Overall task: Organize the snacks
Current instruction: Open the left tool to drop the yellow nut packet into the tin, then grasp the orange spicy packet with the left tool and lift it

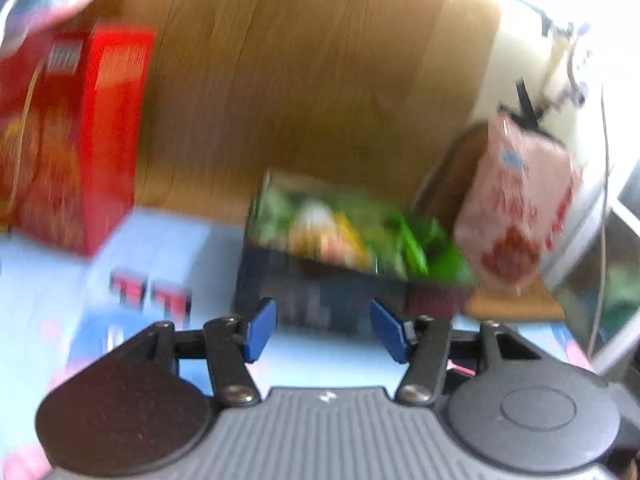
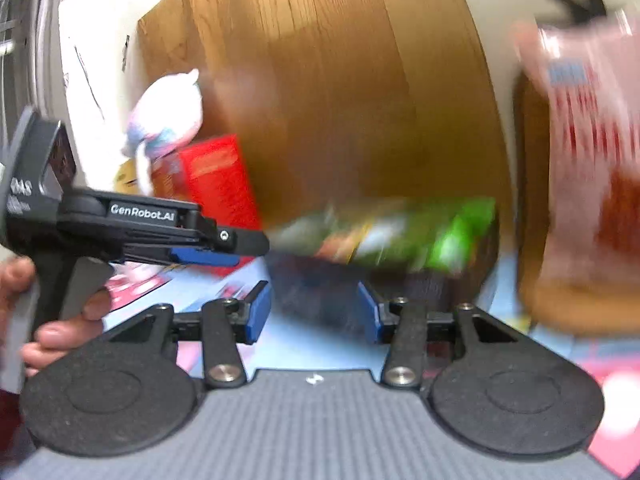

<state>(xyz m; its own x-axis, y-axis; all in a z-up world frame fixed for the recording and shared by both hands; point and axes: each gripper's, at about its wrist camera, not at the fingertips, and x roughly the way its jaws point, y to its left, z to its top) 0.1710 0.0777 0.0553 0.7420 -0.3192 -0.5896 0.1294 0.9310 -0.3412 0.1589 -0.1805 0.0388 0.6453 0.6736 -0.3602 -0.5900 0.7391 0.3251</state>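
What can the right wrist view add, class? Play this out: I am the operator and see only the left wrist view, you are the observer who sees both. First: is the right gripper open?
Observer: Yes, the right gripper is open, with nothing between its pads.
Operator: What holds the left gripper?
Observer: A hand wraps the handle of the left gripper.
Operator: Where does it point?
Observer: From the side, its tips point toward the green snack pack, passing in front of the red box.
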